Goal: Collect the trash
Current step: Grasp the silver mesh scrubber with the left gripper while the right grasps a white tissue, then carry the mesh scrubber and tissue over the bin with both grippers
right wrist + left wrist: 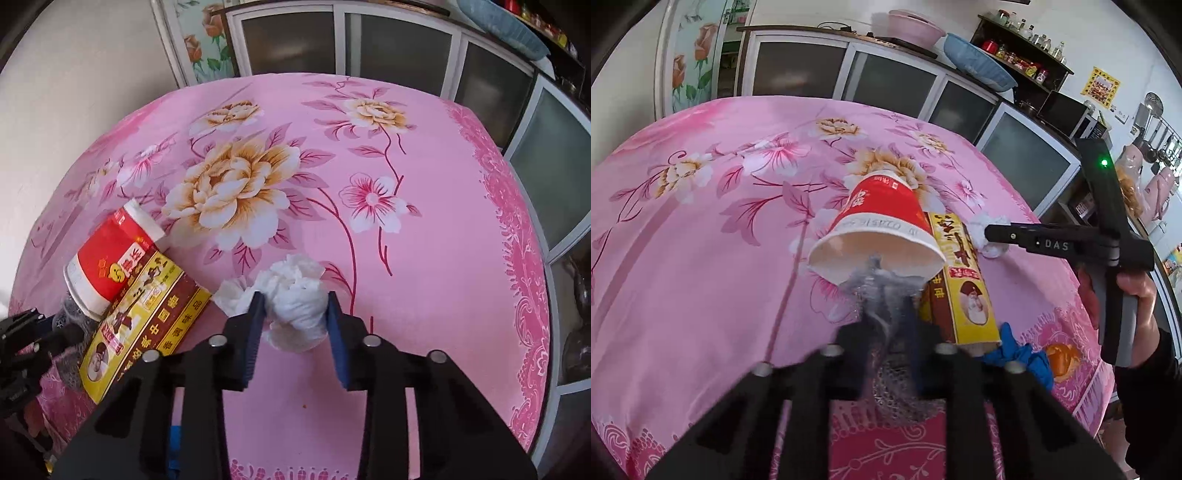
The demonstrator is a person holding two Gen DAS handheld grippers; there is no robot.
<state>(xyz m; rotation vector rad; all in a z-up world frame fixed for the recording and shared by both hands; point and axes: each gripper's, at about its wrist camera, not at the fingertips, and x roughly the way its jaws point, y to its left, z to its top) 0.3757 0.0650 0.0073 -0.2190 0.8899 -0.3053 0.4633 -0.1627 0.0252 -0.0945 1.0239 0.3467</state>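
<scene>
Worktop [424,258]: lying under a pink cloth printed with large flowers, carrying every item listed here.

Paper cup [879,225]: red and white, lying on its side at the left of the group, its open mouth facing the left wrist camera. In the right wrist view it is touching the long edge of the box.

Silvery mesh wad [882,291]: sitting at the cup's mouth. The left gripper [886,317] is pinching it, its fingers pressed together on the wad.

Yellow and brown box [147,317]: lying flat just right of the cup, printed with characters and a portrait.

Blue crumpled piece [1019,354]: lying at the near end of the box.

White tissue wad [295,306]: resting on the cloth right of the box. The right gripper [295,314] is straddling it, its blue-padded fingers [256,325] pressing its two sides.

Hand [1137,291]: at the far right of the left wrist view, gripping the right tool's handle.
</scene>
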